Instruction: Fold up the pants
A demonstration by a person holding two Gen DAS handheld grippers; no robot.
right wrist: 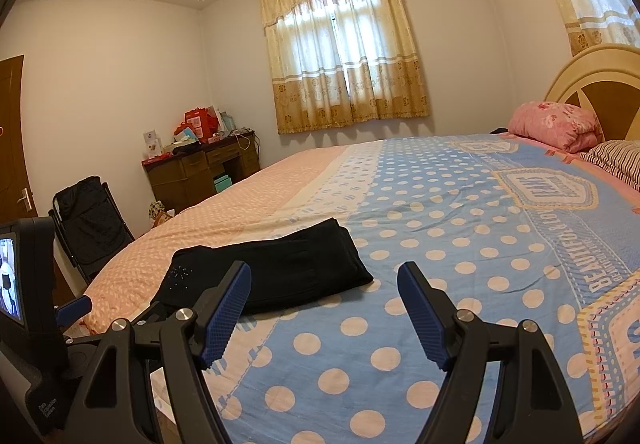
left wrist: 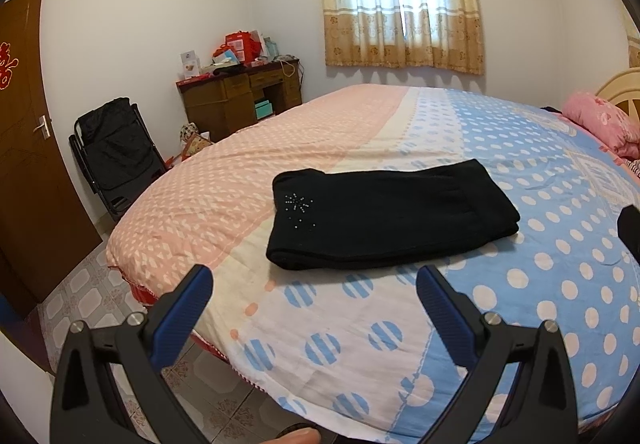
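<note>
**Folded black pants on a bed, both grippers spread wide and empty**

A wide bed [left wrist: 360, 344] fills most of both views, covered by a quilt that is pink with white diamonds on one side and blue with white polka dots on the other. On it lie the black pants [left wrist: 384, 218], folded into a compact, layered rectangle. Their long axis runs across the bed, roughly left to right in the left wrist view, with the far-right end angled slightly away. A small starburst of sparkly studs [left wrist: 299, 206] marks the left end of the bundle. The pants sit where the pink and blue parts of the quilt meet, near the bed's near edge.

Against the far wall stands a wooden desk [left wrist: 240, 100]; its top holds a pile of red boxes and bags, and a teal box sits in its open knee space. A black folding chair [left wrist: 114, 148] stands beside it.

The left gripper [left wrist: 314, 296] hovers above the bed's edge, just short of the pants, its blue-padded fingers spread wide with nothing between them. The right gripper [right wrist: 324, 304] hovers over the blue dotted quilt, level and pointing across the bed, fingers likewise wide apart and empty; the pants lie just beyond its left finger.

A pink floral pillow [right wrist: 556, 124] rests at the headboard.
</note>
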